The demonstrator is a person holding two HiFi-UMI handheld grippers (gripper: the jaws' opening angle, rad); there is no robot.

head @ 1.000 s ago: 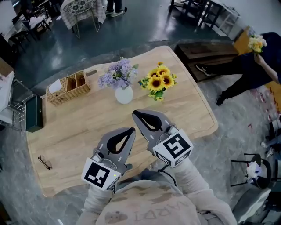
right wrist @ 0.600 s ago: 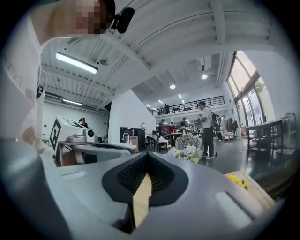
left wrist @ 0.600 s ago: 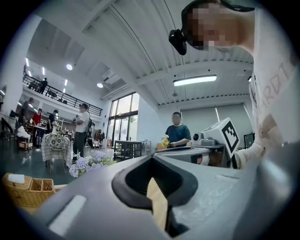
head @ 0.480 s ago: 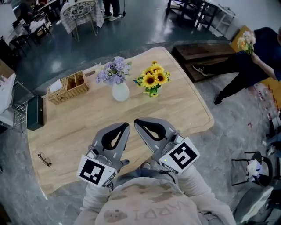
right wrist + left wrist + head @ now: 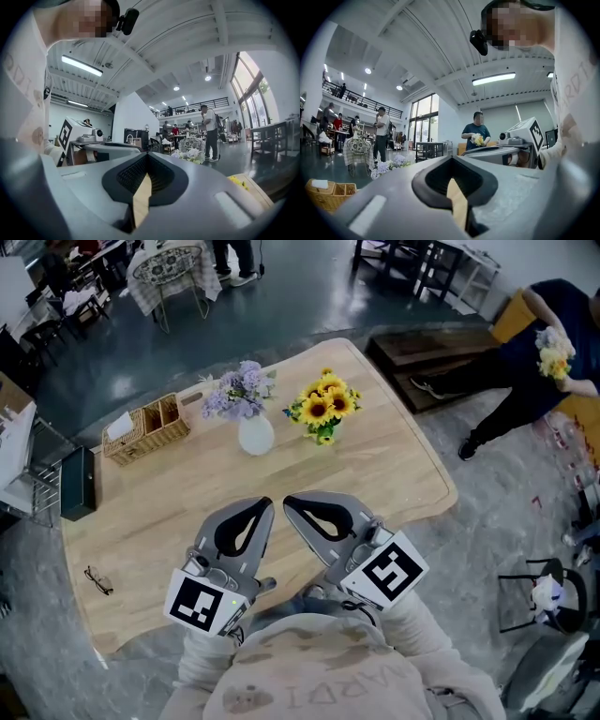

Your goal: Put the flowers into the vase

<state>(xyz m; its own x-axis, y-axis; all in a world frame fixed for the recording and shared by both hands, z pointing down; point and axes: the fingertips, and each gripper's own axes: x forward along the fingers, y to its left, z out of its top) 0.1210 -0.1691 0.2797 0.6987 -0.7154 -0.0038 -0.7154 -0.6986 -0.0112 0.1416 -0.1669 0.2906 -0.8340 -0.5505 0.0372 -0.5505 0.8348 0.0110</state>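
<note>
Since a second ago both grippers have drawn back a little toward the person's chest, and the table has slid slightly in the head view; nothing on it has been touched.

The left gripper has its jaws pressed together with nothing between them; its own view shows only the pale tabletop through the loop behind the tips. The right gripper is likewise closed and empty. The two tips sit close together over the near part of the wooden table, both pointing away from the person toward its far side.

Straight ahead of them, well apart, stands the white vase, already carrying a bunch of purple flowers. Just to the right of it, near but not touching as far as I can judge, is the bunch of sunflowers. That is the relation the next move turns on: the sunflowers lie ahead and to the right of the jaws, so the right gripper is the nearer one. Their blooms face up at the camera and hide the stems, so I cannot tell how the stems run or whether the bunch stands or leans. The jaws would have to open before any grasp.

Further left are a wicker basket and a pair of glasses by the near-left edge.
</note>
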